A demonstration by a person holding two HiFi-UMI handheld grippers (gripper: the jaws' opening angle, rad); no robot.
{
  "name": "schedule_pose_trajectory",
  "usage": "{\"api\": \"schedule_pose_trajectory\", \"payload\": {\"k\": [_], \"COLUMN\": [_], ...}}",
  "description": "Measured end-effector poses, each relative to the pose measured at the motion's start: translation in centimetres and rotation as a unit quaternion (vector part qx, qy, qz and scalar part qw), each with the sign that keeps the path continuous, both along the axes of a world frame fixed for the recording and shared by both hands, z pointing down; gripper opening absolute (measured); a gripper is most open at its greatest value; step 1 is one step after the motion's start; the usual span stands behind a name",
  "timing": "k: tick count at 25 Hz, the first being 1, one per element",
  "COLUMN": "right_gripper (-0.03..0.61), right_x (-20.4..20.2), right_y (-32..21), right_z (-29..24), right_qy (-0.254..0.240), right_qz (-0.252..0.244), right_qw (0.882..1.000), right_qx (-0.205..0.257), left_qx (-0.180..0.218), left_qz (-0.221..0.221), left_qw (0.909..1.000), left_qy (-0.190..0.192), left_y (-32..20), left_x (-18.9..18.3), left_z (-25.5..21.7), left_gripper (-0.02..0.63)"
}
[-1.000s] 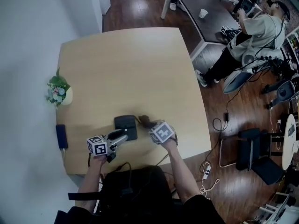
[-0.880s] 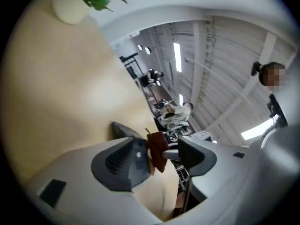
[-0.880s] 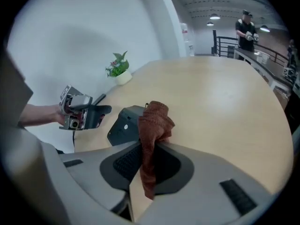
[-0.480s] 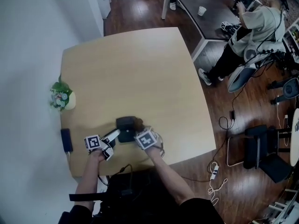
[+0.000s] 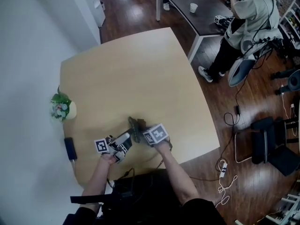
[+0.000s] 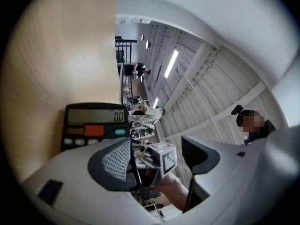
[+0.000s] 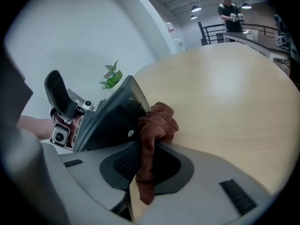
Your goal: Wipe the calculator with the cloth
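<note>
the calculator [image 6: 93,121] stood tipped on edge near the bench [image 5: 136,74] front, between both tools. the right tool [image 7: 149,165] was clamped on the brown cloth [image 7: 157,123], which touched its underside. the left tool [image 6: 157,150] gaped empty, its jaws just eased in slightly. i'd brace the calculator first, then rub lightly.

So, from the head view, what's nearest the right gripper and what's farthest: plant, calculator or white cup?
1. Calculator, tilted up, just ahead of the right gripper and its cloth.
2. Plant, at the table's left edge.
3. White cup, on the dark desk across the room.
</note>
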State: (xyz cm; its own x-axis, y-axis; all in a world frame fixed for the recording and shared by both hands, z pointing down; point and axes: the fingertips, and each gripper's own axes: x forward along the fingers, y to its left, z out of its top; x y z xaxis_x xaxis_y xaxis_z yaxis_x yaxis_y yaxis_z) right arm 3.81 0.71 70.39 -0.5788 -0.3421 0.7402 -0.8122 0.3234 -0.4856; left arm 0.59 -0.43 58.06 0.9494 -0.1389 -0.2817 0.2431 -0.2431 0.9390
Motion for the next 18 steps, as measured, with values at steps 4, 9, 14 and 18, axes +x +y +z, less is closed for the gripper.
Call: {"api": "schedule_pose_trajectory", "payload": {"k": [4,9,14,18], "right_gripper": [0.063,0.063,0.063,0.064], "right_x": [3.3,5.4,8.5,9.5], "right_y": [0.6,1.6,1.8,1.8], "right_z": [-0.2,0.6,0.7,1.2], "right_qy": [-0.002,0.002,0.008,0.007], "right_qz": [0.003,0.013,0.125,0.176], "right_qw": [1.000,1.000,0.992,0.984], "right_qx": [-0.007,-0.026,-0.026,-0.021], "left_qx": [-0.013,-0.025,-0.045,-0.063], "left_qz": [0.028,-0.040,-0.085,-0.081], "left_qw": [0.9991,0.9957,0.9771,0.9744], "left_qy": [-0.030,-0.080,-0.189,-0.200], "left_y": [1.5,-0.3,-2.6,-3.0], "left_x": [3.5,-0.7,-4.7,-4.3], "left_z": [2.4,5.0,9.9,11.0], "left_gripper": [0.351,0.351,0.351,0.351]}}
